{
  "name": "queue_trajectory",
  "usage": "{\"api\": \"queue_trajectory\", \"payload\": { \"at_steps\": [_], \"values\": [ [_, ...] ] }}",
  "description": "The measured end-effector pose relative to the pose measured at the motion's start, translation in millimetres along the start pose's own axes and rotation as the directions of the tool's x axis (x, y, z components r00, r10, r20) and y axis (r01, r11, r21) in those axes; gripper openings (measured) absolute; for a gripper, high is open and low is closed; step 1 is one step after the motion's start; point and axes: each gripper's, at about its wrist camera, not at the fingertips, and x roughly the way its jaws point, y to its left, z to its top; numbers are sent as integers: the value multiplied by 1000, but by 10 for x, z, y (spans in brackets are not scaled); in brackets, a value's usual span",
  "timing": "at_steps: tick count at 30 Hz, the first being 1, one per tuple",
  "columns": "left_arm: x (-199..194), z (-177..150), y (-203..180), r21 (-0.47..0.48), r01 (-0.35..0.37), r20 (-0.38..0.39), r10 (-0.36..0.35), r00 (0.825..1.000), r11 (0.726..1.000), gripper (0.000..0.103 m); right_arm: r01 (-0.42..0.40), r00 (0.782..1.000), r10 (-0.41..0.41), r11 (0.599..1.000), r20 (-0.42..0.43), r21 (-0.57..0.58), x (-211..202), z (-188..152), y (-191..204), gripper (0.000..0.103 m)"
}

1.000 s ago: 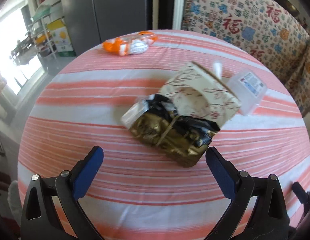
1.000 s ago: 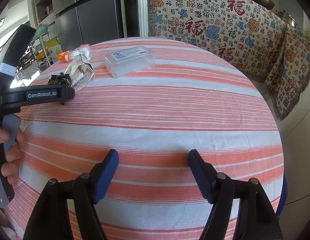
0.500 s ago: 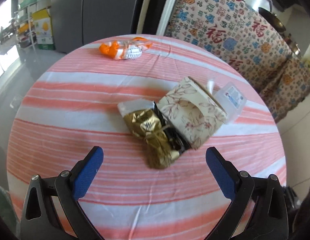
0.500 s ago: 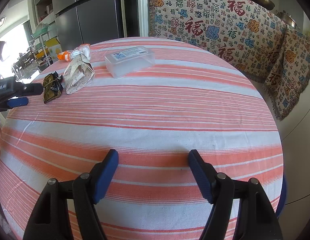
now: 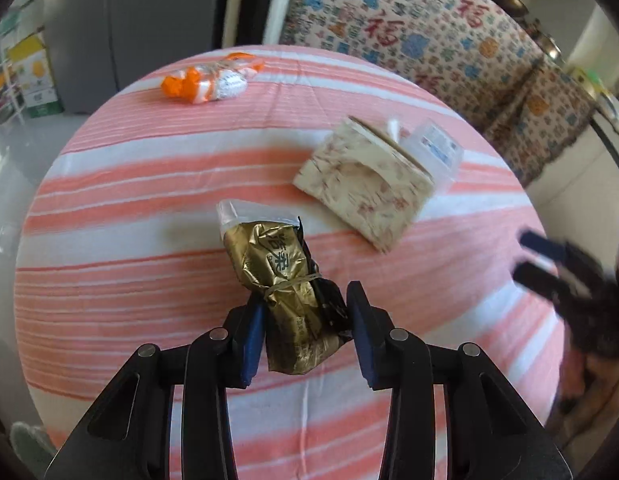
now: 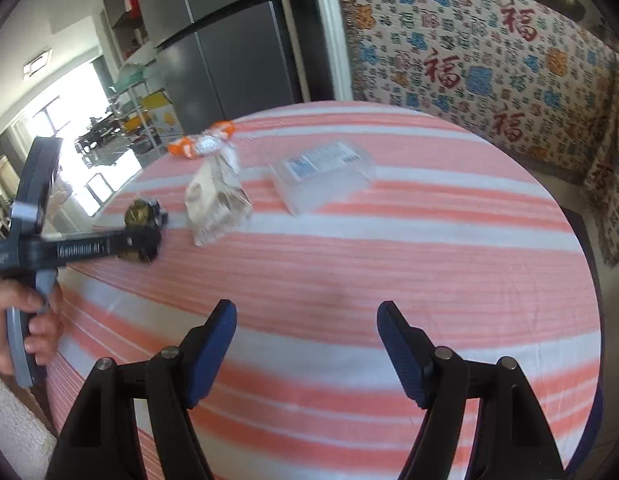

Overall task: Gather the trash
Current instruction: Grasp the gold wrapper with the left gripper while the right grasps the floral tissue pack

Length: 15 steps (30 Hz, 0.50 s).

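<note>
The near end of the gold wrapper point(image 5: 285, 292) sits between the blue pads of the left gripper point(image 5: 307, 326), whose jaws have just been closing around it. The left pad lies against the crumpled foil; on the right side a black flap hides the contact, so I cannot tell whether that pad presses yet. The wrapper's far end, with a clear plastic edge, rests on the striped tablecloth point(image 5: 129, 208) just ahead of the claw. From the right wrist view the left gripper point(image 6: 143, 240) comes in low from the side, tilted down at the table, with a hand point(image 6: 17, 324) wrapped round its grey trigger handle and cut off by the frame.

The right gripper point(image 6: 305, 344) hovers over bare cloth with its jaws wide apart and nothing between them; in the left wrist view it is only a dark blur at the right edge.

Beyond the left claw and to its right lies a floral paper packet point(image 5: 369, 184), with a clear plastic box point(image 5: 435, 148) partly hidden behind it. Further off, to the left, lies an orange-and-white wrapper point(image 5: 211, 80). Past the round table stand a grey refrigerator point(image 6: 237, 52) and a patterned throw point(image 6: 489, 60) with red characters.
</note>
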Motion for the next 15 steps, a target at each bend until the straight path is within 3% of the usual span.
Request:
{"api": "queue_trajectory", "payload": {
  "at_steps": [4, 9, 10, 11, 15],
  "values": [
    [-160, -291, -162, 130, 53, -50, -47, 998, 990, 40, -115, 992, 109, 987, -60, -109, 395, 521, 351, 74],
    [-138, -476, -232, 148, 87, -51, -80, 995, 985, 42, -123, 983, 94, 975, -156, -183, 922, 792, 664, 73],
    [-144, -476, -253, 152, 90, -48, -83, 995, 984, 43, -110, 982, 78, 976, -172, -188, 1002, 788, 678, 71],
    [-148, -471, -269, 155, 91, -45, -85, 995, 984, 44, -97, 982, 62, 977, -179, -191, 1055, 787, 684, 51],
    [-172, -503, -332, 161, 66, -13, -64, 998, 985, 70, -87, 979, 64, 990, -191, -113, 927, 712, 523, 45]
  ]
}}
